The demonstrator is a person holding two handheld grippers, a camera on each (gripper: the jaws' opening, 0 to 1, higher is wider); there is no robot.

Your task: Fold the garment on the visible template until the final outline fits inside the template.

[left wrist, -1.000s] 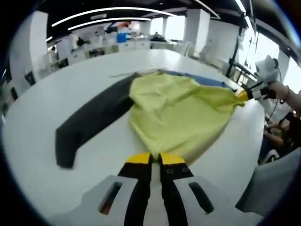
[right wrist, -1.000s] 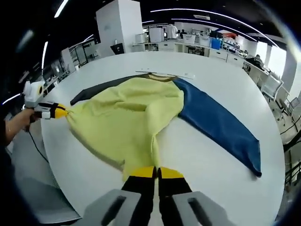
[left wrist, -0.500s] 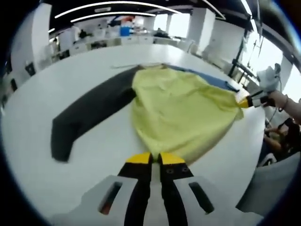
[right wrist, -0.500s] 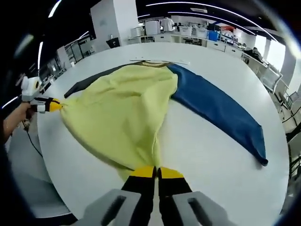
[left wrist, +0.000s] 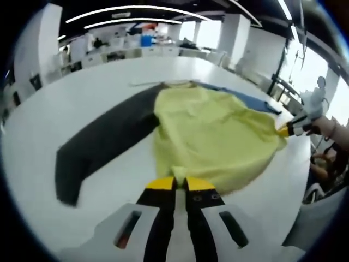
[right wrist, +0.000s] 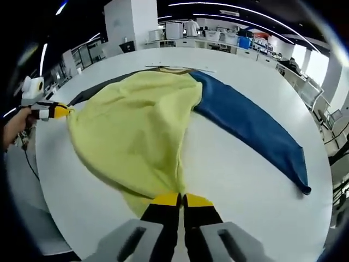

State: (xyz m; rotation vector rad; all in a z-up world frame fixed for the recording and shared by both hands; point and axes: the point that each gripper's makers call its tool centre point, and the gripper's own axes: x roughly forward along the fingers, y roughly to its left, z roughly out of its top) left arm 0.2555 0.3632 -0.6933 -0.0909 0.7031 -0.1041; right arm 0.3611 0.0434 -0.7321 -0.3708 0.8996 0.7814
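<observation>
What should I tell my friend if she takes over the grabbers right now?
Left gripper: shut on the hem of the yellow shirt.
Right gripper: shut on the hem's other corner.
The shirt lies spread on the white table, its dark sleeve stretched to one side and its blue sleeve to the other.
Done: both bottom corners are gripped and the body is pulled out flat.
Left: nothing is folded yet. Probably fold the sleeves in and bring the hem up toward the collar. I can't pick out a template outline, so check the fit yourself.
</observation>
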